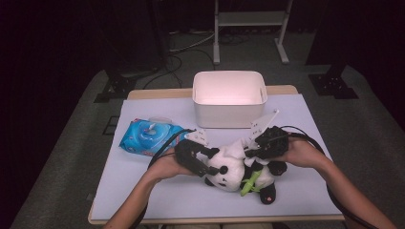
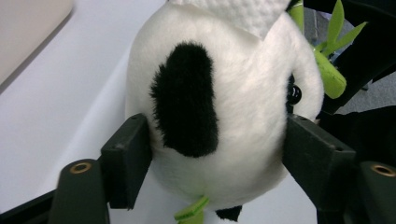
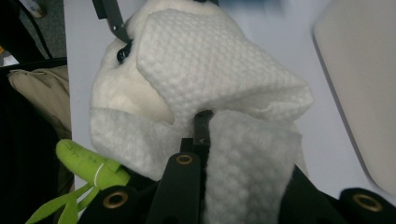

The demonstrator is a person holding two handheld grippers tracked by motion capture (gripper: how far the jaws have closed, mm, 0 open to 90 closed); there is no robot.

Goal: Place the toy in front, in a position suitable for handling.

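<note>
Worktop (image 1: 305, 191): plush panda (image 1: 239, 169) lying at centre, 6 o'clock of the white bin (image 1: 229, 98). Left tongs (image 2: 217, 154) squeezing its head; body cut off. Right tongs (image 3: 201, 135) pinching a white wipe (image 3: 215, 79), covering the face. Wipes pack (image 1: 148, 136) at 9 o'clock; label unreadable.

From the plush panda (image 1: 234, 168), I see bare table (image 1: 157, 200) toward six; the white bin (image 1: 229, 98) blocks twelve, the wipes pack (image 1: 145, 137) ten.

One plush panda (image 1: 228, 168), one wipe (image 3: 219, 88), one wipes pack (image 1: 145, 136), one bin (image 1: 229, 98).
</note>
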